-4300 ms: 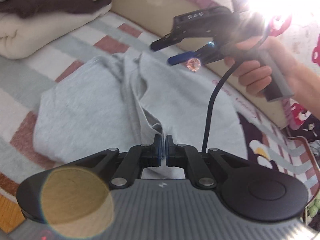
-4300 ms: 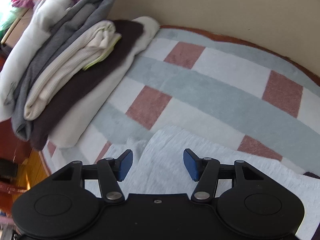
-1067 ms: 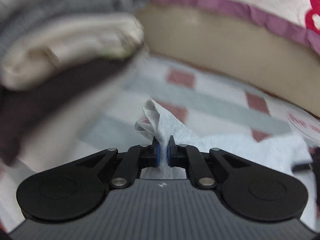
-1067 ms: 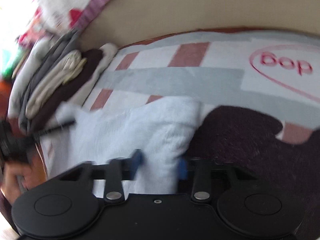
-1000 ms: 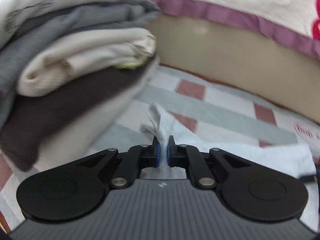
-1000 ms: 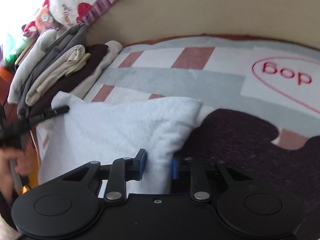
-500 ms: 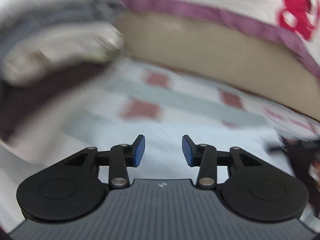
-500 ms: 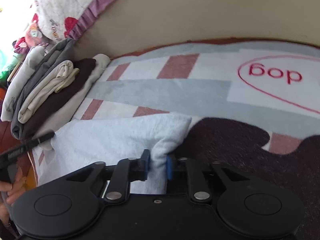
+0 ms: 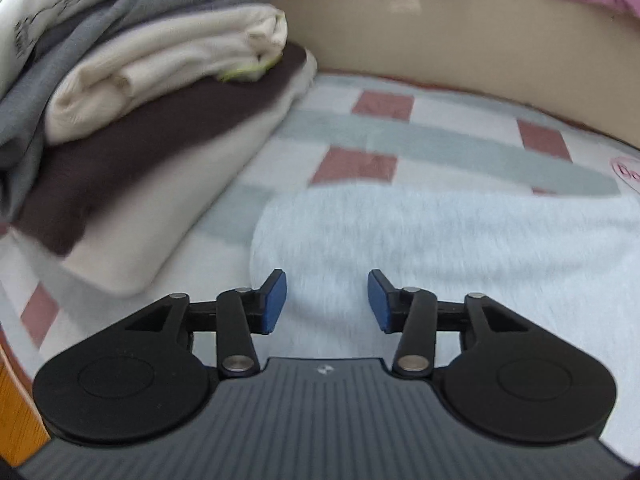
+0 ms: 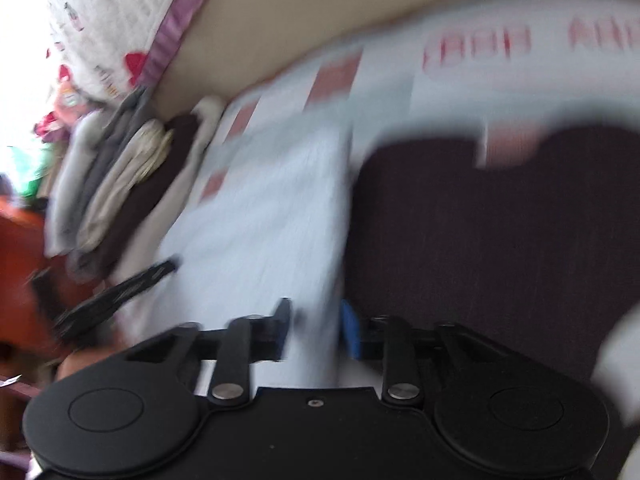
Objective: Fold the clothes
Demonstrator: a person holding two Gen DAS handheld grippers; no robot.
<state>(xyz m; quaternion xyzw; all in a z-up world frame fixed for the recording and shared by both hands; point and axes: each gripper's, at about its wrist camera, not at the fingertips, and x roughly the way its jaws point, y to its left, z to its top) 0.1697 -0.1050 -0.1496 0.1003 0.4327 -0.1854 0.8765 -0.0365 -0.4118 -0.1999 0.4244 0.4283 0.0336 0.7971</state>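
The light grey-blue garment [image 9: 440, 248] lies flat and folded on the checked blanket [image 9: 384, 104]. In the left wrist view my left gripper [image 9: 326, 302] hovers over the garment's near left end, its jaws opening, with nothing between its blue pads [image 9: 274, 300]. The right wrist view is blurred by motion. There the garment [image 10: 272, 208] runs away from my right gripper [image 10: 316, 330], whose jaws are opening. The garment's near right edge lies loose between its pads. The left gripper [image 10: 120, 292] shows at the garment's far side.
A stack of folded clothes [image 9: 140, 100] in white, grey, cream and dark brown sits close to the garment's left end. A beige padded wall [image 9: 440, 28] borders the blanket at the back. A dark brown patch [image 10: 500, 240] lies right of the garment. An orange wooden edge [image 9: 16, 412] shows at lower left.
My left gripper let go of the garment's raised corner and opened; the cloth now lies flat. My right gripper's jaws spread off the garment's edge, and its view rolled and swung.
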